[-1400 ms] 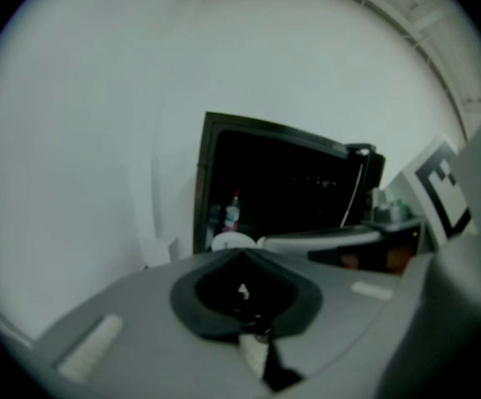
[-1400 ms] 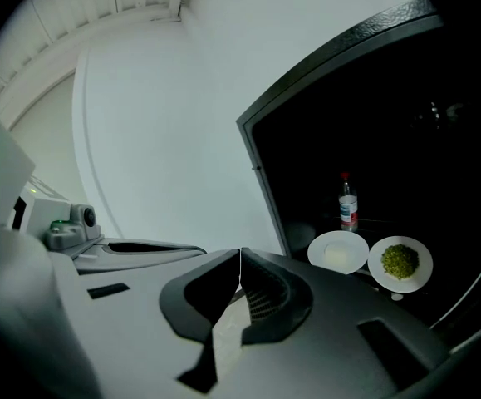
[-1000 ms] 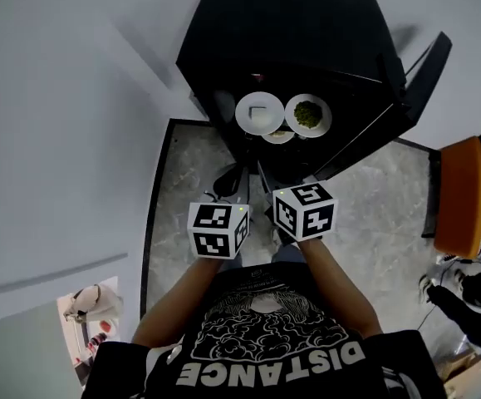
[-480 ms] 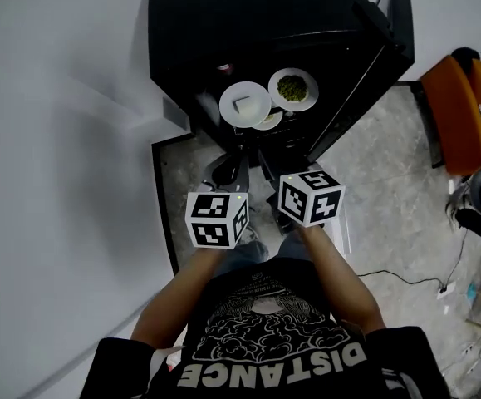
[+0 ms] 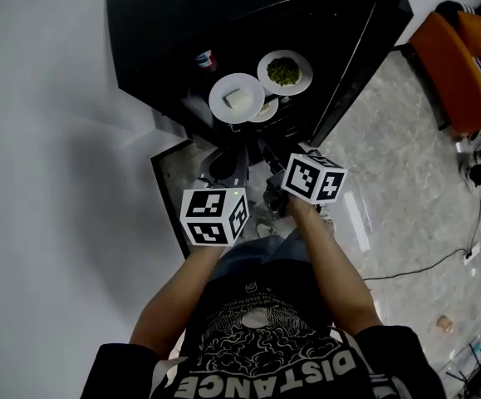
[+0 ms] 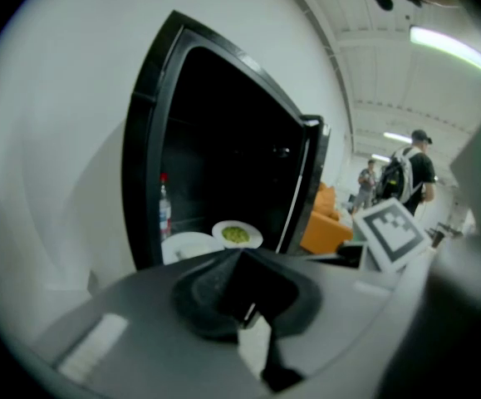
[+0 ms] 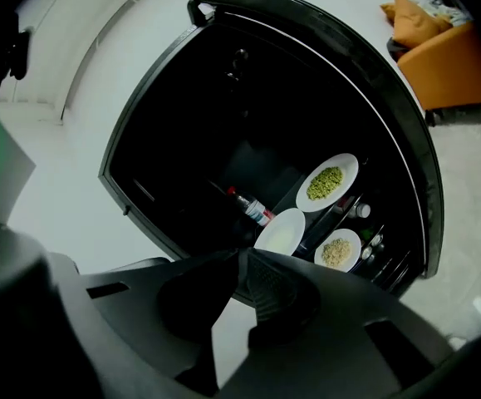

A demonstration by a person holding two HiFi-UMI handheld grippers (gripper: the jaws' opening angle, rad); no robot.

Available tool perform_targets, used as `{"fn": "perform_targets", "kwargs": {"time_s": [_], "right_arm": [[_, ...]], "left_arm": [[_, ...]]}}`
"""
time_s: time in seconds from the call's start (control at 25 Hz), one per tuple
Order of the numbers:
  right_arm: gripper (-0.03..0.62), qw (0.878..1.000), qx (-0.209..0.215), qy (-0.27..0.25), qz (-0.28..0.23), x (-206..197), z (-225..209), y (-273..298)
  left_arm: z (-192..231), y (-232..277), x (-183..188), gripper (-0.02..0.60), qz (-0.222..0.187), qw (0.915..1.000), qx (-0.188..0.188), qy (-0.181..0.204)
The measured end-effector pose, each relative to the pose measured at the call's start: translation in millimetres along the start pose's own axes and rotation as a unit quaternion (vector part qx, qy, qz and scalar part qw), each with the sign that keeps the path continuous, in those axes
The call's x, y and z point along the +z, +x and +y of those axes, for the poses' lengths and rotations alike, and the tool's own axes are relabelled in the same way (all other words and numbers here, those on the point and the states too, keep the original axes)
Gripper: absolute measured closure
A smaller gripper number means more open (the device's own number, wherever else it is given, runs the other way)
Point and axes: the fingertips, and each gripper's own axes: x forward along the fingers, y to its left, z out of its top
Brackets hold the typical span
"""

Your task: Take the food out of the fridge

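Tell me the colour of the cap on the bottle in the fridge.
Red: the cap tops the bottle. It shows best in the right gripper view.

Your head camera looks steeply down past your torso at the open fridge [image 5: 165, 23] ahead. Each gripper camera looks forward along its own fingers [image 7: 271, 289] into that fridge from nearby. All three views share the plate of greens [image 5: 284, 71].
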Motion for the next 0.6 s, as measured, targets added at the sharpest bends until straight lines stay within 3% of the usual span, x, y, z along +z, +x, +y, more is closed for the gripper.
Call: {"fn": "perform_targets", "kwargs": {"time_s": [0.28,0.4,0.6], "right_arm": [[0.587,0.996,-0.001,0.079,-0.033,-12.7,-34.7,30.7],[0.528,0.993,0.006,0.11,-0.046,-15.4,-45.5,42.8],[0.515,0.989,0.001,0.14,-0.054,-20.1,-59.7,61.2]], "left_arm": [[7.3,12.8,-14.2,0.58,0.012,0.9996,-0.022,0.016],[12.4,14.7,-19.0,0.58,0.017,0.9993,-0.025,0.024],[24.1,18.0,-24.2,0.58,0.021,0.999,-0.027,0.028]]}}
